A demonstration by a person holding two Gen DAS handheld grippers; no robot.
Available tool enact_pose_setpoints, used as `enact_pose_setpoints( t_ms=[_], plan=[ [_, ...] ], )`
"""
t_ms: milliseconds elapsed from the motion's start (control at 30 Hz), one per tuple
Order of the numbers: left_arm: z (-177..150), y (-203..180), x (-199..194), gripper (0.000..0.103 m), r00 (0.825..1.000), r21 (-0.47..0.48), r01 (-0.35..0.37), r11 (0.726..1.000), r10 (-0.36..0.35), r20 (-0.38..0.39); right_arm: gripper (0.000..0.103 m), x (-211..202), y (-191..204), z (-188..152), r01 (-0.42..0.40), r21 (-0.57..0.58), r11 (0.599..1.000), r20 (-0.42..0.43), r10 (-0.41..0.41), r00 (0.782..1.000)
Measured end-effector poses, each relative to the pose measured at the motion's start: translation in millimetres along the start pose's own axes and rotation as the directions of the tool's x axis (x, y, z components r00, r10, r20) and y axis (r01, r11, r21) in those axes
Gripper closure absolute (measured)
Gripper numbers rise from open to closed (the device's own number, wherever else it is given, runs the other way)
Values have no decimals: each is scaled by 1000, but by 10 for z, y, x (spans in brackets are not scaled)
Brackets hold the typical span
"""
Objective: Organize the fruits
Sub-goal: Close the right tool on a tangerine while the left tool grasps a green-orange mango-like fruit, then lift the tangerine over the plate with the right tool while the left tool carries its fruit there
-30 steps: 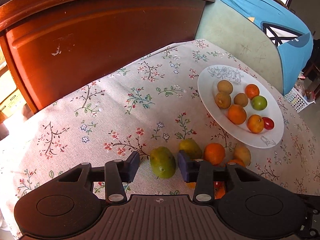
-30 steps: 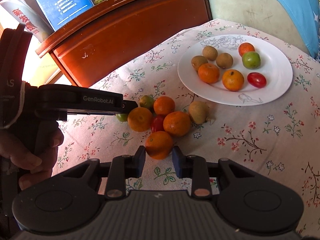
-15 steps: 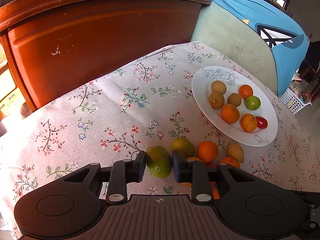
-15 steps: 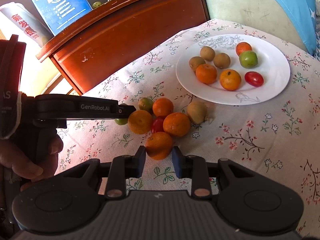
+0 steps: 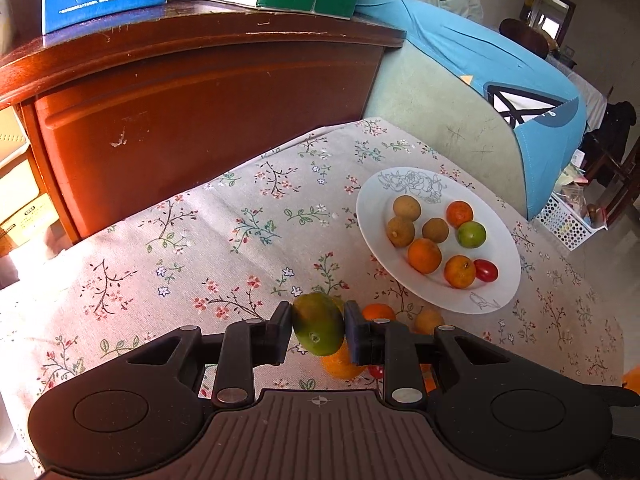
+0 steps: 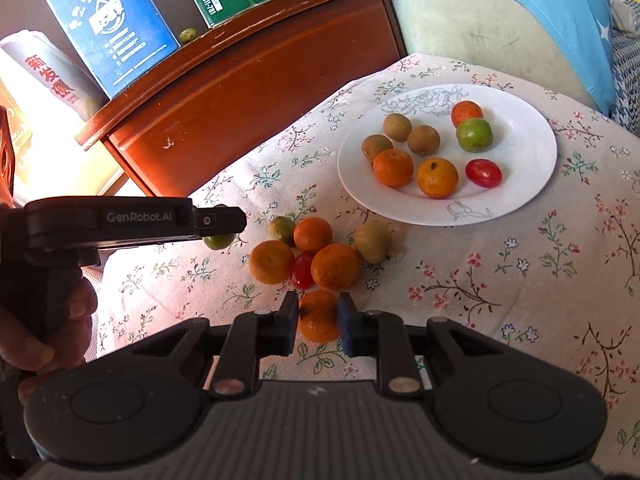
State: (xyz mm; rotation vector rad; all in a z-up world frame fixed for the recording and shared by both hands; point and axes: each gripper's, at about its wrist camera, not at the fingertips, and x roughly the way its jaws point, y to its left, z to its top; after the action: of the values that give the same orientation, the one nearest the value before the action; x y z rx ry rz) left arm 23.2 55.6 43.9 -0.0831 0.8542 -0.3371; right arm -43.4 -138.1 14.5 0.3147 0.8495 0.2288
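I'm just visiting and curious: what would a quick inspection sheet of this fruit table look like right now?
Surface: floral tablecloth, flat.
Job's things: white plate holding eight fruits; loose fruit pile beside it.
Clutter: nothing seen.
Grippers: left hand-held gripper shut on a green mango-like fruit, lifted off the cloth; right hand-held gripper shut on an orange.
Cables: nothing seen.
Surroundings: wooden cabinet with cartons on top; blue-covered chair.

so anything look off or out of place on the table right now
Nothing is spilled or broken. The odd part is a loose cluster of fruit lying on the tablecloth beside the white plate rather than on it. The wooden cabinet has a small scuff on its front.
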Motion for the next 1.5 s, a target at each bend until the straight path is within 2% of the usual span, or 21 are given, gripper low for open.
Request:
enact_pose_setpoints(
  t_ms=[133, 300, 400, 700, 1000, 1033, 1133, 1267, 1500],
  plan=[
    [-10, -32, 1, 78, 1000, 2, -11, 1000, 11, -1, 82, 4, -60, -17, -14, 24, 1000, -15, 15, 1000],
    [-7, -47, -3, 78, 1000, 4, -18, 1000, 18, 4, 77, 22, -5, -43, -17, -12, 1000, -32, 17, 999],
    [-10, -60, -6, 78, 1000, 11, -20, 1000, 20, 8, 71, 66, 7, -62, -13, -19, 1000, -41, 12, 999],
    [10, -60, -53, 78, 999, 14, -31, 999, 31, 26, 64, 162, 130, -78, -44, -43, 998, -39, 42, 998],
    [17, -73, -51, 78, 999, 18, -32, 999, 32, 26, 64, 300, 182, -93, -1, -58, 998, -28, -1, 1000],
    [19, -71, -49, 78, 999, 16, -32, 999, 32, 24, 69, 307, 201, -95, 6, -74, 997, -26, -8, 1000],
    [29, -87, -43, 78, 999, 15, -34, 999, 33, 24, 71, 298, 232, -105, 14, -109, 994, -28, -17, 999],
    [58, -136, -64, 78, 999, 19, -25, 1000, 24, 35, 71, 229, 229, -86, -7, -107, 994, -40, 3, 999],
    [167, -273, -109, 78, 998, 24, 11, 1000, -13, 62, 71, -27, 111, 126, 5, -56, 998, 22, -3, 1000]
  ],
)
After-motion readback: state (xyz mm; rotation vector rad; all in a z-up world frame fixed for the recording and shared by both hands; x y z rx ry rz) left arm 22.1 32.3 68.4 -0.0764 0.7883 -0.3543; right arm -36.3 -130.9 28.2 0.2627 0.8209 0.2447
